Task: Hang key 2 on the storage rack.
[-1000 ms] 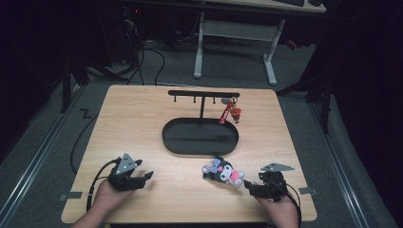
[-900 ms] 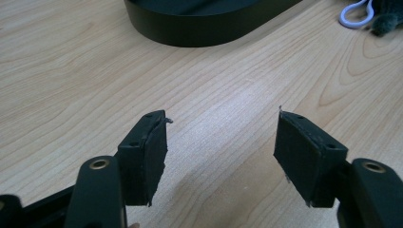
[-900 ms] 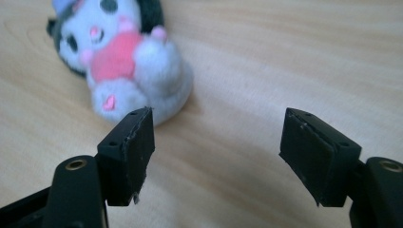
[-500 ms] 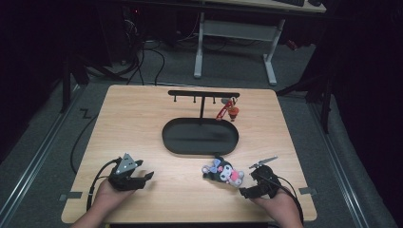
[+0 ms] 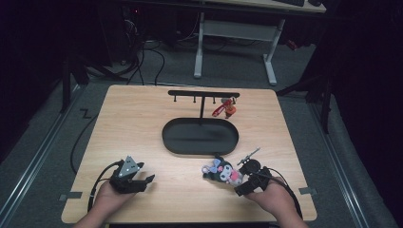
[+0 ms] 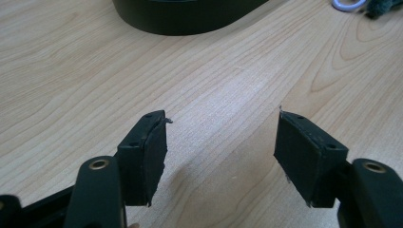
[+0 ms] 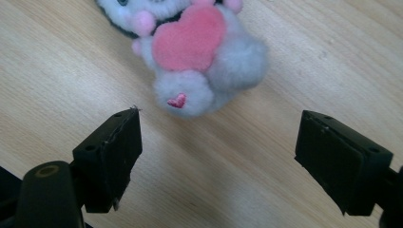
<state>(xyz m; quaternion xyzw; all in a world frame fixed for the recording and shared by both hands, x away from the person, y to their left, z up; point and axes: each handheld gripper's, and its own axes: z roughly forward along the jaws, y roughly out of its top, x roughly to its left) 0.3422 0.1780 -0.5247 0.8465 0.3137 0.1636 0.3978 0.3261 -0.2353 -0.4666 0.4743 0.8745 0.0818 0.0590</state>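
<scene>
- Plush keychain toy (image 7: 190,52) lying on the wooden table (image 5: 142,123), just ahead of the right gripper (image 7: 218,156); looking soft, light and squashy, probably yielding under pressure.
- Fuzzy grey body, pink felt heart, small stitched heart on the foot; rounded lower body looking like the best place to pinch.
- Right gripper's jaws having just been opening, standing wide, nothing between the pads yet.
- Left gripper (image 6: 221,152) resting apart, jaws parted and empty.
- Farther ahead: glossy black oval tray (image 5: 199,137), thin hook rack (image 5: 203,95) carrying a red charm (image 5: 223,109).
</scene>
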